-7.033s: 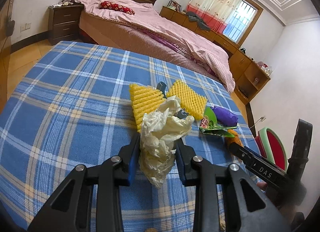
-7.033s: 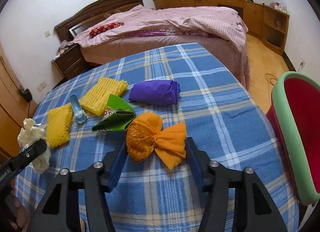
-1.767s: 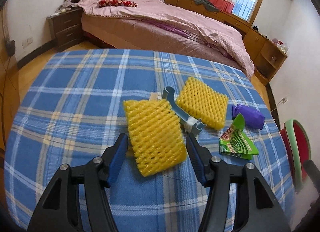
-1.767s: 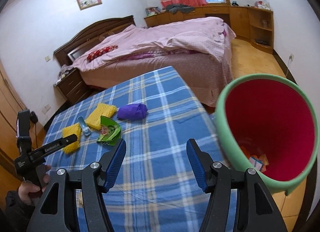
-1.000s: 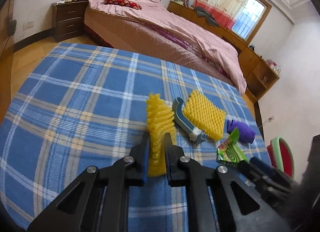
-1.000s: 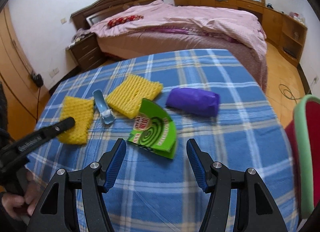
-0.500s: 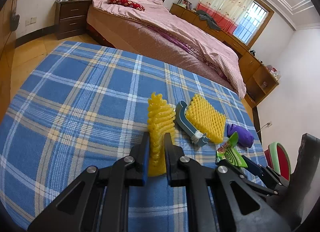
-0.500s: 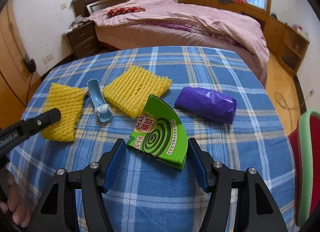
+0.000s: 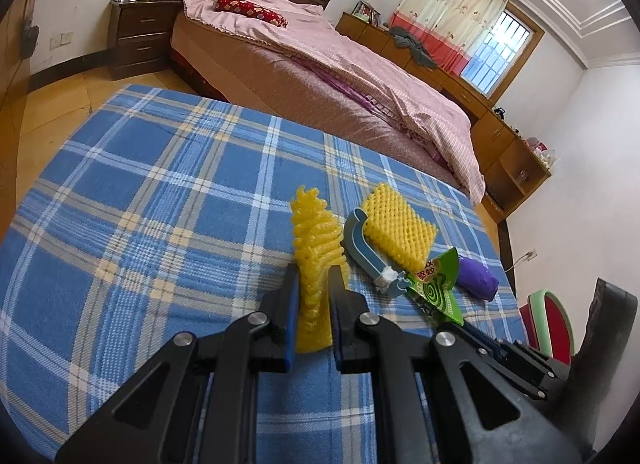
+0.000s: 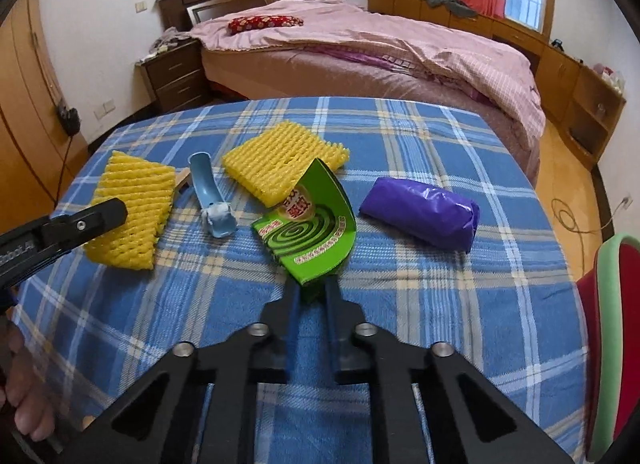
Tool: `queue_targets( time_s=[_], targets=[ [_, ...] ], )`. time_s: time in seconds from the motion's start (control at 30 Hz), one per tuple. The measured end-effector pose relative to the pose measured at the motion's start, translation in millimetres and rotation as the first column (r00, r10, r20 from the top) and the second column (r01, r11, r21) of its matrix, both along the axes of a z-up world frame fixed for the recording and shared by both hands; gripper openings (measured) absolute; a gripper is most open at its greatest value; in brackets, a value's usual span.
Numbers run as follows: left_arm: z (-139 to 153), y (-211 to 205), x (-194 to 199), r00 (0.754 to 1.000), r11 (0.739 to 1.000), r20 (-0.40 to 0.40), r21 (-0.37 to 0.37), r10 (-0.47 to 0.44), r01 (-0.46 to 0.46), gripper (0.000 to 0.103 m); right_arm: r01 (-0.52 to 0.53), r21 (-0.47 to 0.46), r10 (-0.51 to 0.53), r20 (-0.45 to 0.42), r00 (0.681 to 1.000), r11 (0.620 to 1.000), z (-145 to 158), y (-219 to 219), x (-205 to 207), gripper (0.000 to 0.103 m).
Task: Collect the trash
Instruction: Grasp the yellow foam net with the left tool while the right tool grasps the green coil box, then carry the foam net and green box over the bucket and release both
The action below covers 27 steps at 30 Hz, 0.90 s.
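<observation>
My left gripper (image 9: 314, 276) is shut on a yellow foam fruit net (image 9: 316, 248), squeezed upright between its fingers; it shows from the side in the right wrist view (image 10: 132, 208). My right gripper (image 10: 310, 290) is shut on the near edge of a green mosquito-coil box (image 10: 316, 224), also seen in the left wrist view (image 9: 436, 284). On the blue plaid table lie a second yellow foam net (image 10: 280, 160), a light blue plastic piece (image 10: 212, 200) and a purple bag (image 10: 424, 212). The green-rimmed red bin (image 10: 612, 344) stands off the table's right edge.
The plaid tablecloth (image 10: 460, 304) covers the table. A bed with a pink cover (image 10: 380, 48) stands behind it, a nightstand (image 10: 176, 76) at its left, wooden cabinets (image 10: 580, 100) along the right wall. A cable (image 10: 568, 216) lies on the floor.
My right gripper has closed on the green box, having been open around it half a second ago. My left gripper still holds the yellow net and has barely moved.
</observation>
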<state>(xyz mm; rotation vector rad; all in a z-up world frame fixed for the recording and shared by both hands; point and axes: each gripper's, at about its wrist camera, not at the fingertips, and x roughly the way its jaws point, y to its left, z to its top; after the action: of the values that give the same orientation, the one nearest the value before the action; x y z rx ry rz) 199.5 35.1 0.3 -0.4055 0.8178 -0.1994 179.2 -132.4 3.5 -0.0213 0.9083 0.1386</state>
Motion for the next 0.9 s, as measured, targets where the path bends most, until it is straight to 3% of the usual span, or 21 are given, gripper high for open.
queue_targets(
  time_s=[0.1,0.3,0.37,0.43,0.9],
  targets=[
    [0.4,1.9,-1.3,1.000,1.000,0.000,-0.005,0.002,-0.002,0.013,-0.010,0.018,0.010,0.015,1.000,1.000,3.2,-2.2,-3.8,0.003],
    [1.9,3.9,-2.1,1.000,1.000,0.006,-0.017,0.006,-0.006,0.013,-0.026,0.068,0.023,0.049,0.999,0.997,14.6,-7.9,-15.2,0.004],
    [2.2,5.0,-2.2,1.000,1.000,0.006,-0.020,0.009,-0.008,0.013,-0.017,0.091,0.011,0.058,0.998,0.996,19.6,-12.3,-14.3,0.013],
    [2.5,5.6,-3.1,1.000,1.000,0.008,-0.022,0.010,-0.010,0.013,-0.011,0.097,0.005,0.069,0.998,0.995,23.4,-14.7,-9.4,0.032],
    [0.7,5.9,-1.1,1.000,1.000,0.002,-0.022,0.010,-0.010,0.013,-0.081,0.086,0.078,0.038,0.996,0.993,11.4,-13.8,62.7,0.035]
  ],
)
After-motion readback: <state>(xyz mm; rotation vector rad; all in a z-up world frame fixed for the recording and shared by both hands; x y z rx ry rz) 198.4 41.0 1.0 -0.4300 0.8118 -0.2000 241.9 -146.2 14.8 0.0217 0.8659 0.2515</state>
